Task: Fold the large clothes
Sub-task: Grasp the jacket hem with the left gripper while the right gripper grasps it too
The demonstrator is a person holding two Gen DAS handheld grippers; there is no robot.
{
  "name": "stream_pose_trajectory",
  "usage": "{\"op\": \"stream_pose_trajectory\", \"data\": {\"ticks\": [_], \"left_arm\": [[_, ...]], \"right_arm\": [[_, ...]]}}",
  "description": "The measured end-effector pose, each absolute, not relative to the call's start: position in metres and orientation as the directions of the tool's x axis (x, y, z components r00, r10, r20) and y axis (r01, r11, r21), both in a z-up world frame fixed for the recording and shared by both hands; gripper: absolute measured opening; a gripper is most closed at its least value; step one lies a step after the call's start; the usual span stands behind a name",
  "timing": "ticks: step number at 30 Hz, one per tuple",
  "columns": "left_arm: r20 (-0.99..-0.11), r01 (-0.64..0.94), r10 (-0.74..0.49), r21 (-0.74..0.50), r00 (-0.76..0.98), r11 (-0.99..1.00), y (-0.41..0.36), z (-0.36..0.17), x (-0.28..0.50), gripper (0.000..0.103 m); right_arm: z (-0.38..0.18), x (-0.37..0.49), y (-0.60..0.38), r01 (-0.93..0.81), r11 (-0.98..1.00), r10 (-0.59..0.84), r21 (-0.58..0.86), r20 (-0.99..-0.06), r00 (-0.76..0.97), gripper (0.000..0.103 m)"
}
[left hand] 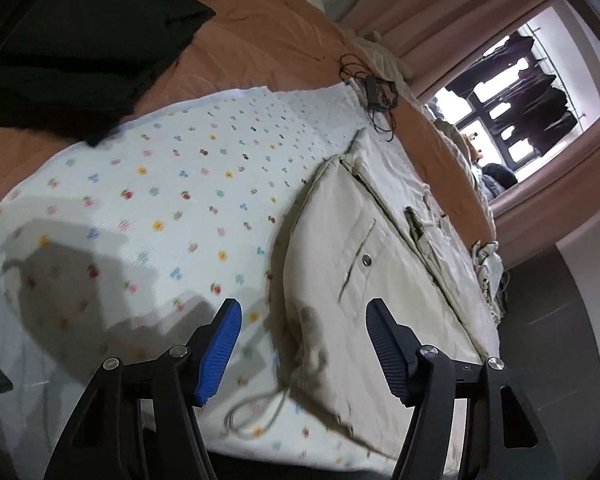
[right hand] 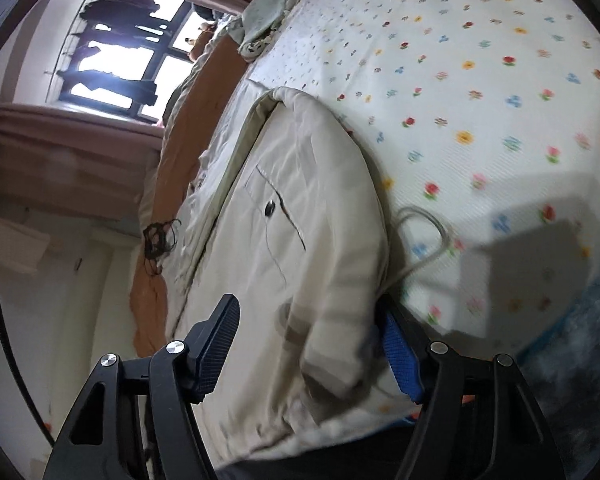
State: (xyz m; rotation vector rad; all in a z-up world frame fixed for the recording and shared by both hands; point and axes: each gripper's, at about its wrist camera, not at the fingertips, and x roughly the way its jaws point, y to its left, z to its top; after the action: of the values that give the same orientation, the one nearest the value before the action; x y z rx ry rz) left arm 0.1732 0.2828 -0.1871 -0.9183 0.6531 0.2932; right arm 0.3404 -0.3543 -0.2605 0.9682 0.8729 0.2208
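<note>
Beige garment point(left hand: 380, 240), lower frame: left gripper point(left hand: 304, 344) and right gripper point(right hand: 308, 340) jaws parted, straddling the hem, not yet pinching. Seat both layers before closing.

Bedroom with a bed, daylight from one window

The bed point(left hand: 172, 184) wears a white flower-print sheet over an orange blanket point(left hand: 276, 44); at two o'clock a bright window point(left hand: 512, 120) sits between pink curtains point(left hand: 440, 12), dark floor point(left hand: 556, 336) at four o'clock.

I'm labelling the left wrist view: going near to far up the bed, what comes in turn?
Tongs → drawstring loop → beige garment's snap button → tangled black cable → orange blanket.
</note>
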Motion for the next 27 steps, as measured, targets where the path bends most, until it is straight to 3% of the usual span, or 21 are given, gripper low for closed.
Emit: {"op": "stream_pose_trajectory", "data": {"ticks": [16, 22, 23, 25, 27], "left_arm": [[-0.697, -0.498, -0.157, -0.633, 0.699, 0.592, 0.284, -0.216, 0.233, 0.052], [-0.689, -0.466, -0.25, -0.67, 0.68, 0.577, 0.272, -0.223, 0.225, 0.039], [-0.69, -0.461, -0.251, -0.666, 0.678, 0.586, 0.27, -0.222, 0.225, 0.039], [-0.696, -0.46, -0.243, -0.655, 0.676, 0.599, 0.267, -0.222, 0.226, 0.039], [-0.702, -0.468, -0.221, -0.642, 0.677, 0.607, 0.265, -0.222, 0.229, 0.032]], "right_arm": [[-0.264, 0.372, -0.343, 0.16, 0.521, 0.626, 0.838, -0.503, 0.596, 0.071], [-0.264, 0.369, -0.329, 0.117, 0.531, 0.675, 0.839, -0.502, 0.54, 0.071], [-0.264, 0.367, -0.328, 0.104, 0.541, 0.67, 0.834, -0.503, 0.546, 0.07], [-0.266, 0.367, -0.331, 0.107, 0.555, 0.652, 0.825, -0.51, 0.561, 0.057], [-0.268, 0.368, -0.336, 0.122, 0.559, 0.618, 0.82, -0.511, 0.598, 0.047]]}}
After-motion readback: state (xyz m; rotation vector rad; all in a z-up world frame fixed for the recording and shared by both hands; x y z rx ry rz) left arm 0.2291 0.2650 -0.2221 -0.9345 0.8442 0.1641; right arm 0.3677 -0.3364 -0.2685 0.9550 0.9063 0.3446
